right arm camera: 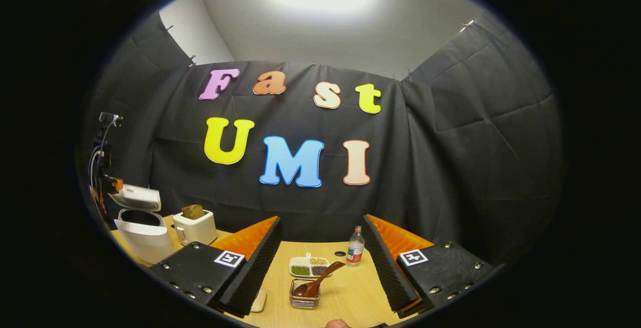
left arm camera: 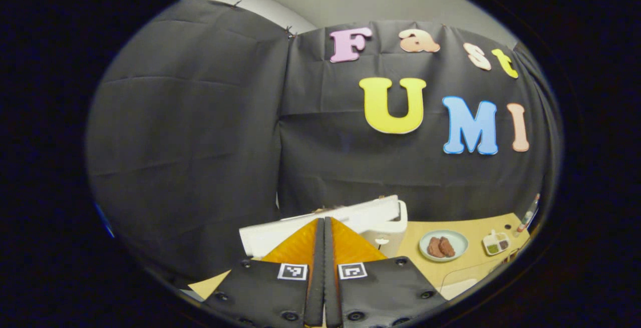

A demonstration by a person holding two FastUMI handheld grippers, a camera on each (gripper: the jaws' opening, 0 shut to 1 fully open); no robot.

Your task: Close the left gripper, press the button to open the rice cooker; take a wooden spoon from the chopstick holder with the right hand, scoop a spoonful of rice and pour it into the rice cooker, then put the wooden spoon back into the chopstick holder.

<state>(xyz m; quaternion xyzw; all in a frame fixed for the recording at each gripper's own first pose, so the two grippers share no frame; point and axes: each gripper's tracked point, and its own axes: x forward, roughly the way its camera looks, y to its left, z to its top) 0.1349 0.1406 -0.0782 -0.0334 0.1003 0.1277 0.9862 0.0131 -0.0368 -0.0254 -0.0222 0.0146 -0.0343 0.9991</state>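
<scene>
A white rice cooker stands open on a pale wooden table, its rounded lid tipped up and back above the dark mouth of the pot, well off to the left of the right gripper. That gripper's two ridged fingers are spread wide and hold nothing. Between them, just ahead, sits a small square wire chopstick holder with a dark, glossy wooden spoon leaning in it, bowl down, handle slanting up to the right. Just beyond the holder lies a white divided dish of green, tan and dark grains, and beyond that, nearer the right finger, an upright clear plastic bottle with a white cap. A boxy cream toaster with a brown slice standing in its slot sits just right of the cooker. In the left gripper view, the left gripper has its fingers pressed flat together with nothing between them, and its tips lie against the white edge of the raised cooker lid; whether they touch it cannot be told. To that gripper's right, on the table, rests a round pale plate bearing two brown pieces, and farther right the same divided dish.
</scene>
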